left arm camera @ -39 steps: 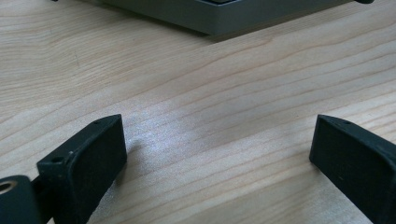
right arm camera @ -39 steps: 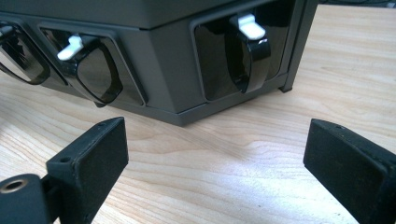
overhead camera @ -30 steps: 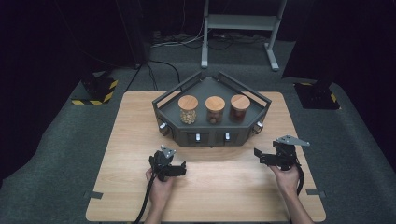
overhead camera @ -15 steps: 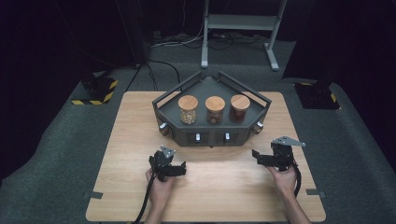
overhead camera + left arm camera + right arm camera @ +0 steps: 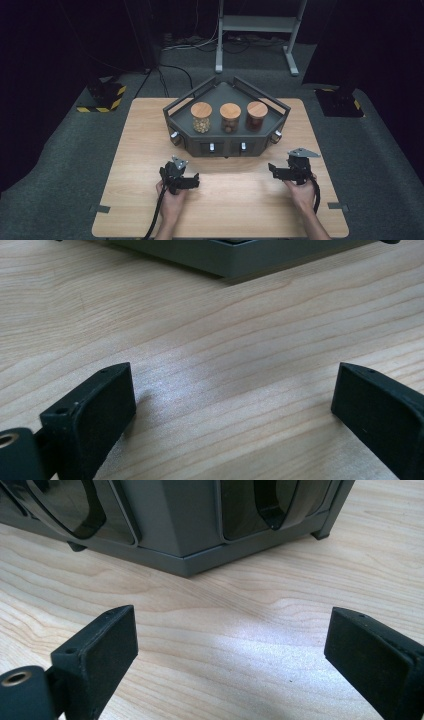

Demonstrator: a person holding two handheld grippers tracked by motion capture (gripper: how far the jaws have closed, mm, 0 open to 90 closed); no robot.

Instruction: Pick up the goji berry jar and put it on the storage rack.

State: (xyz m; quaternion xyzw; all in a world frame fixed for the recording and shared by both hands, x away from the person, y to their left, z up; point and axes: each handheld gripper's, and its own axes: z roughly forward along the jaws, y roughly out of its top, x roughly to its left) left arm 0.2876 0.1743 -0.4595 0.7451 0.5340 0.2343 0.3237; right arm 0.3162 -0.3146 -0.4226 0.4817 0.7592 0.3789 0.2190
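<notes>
Jars, three of them with wooden lids (image 5: 230, 110), stand in a row in the grey rack (image 5: 227, 145) at the counter's (image 5: 145, 130) far middle in the high view. Nearer, the left gripper (image 5: 192, 181) and right gripper (image 5: 274, 171) rest apart, empty.

Left gripper view: jaws wide over bare wood.

Right gripper view: jaws wide, facing the rack's corner (image 5: 180, 535).

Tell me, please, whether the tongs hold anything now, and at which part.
Nothing is held. The left tongs and the right tongs both stand open over the bare table, in front of the grey rack with three jars.
</notes>
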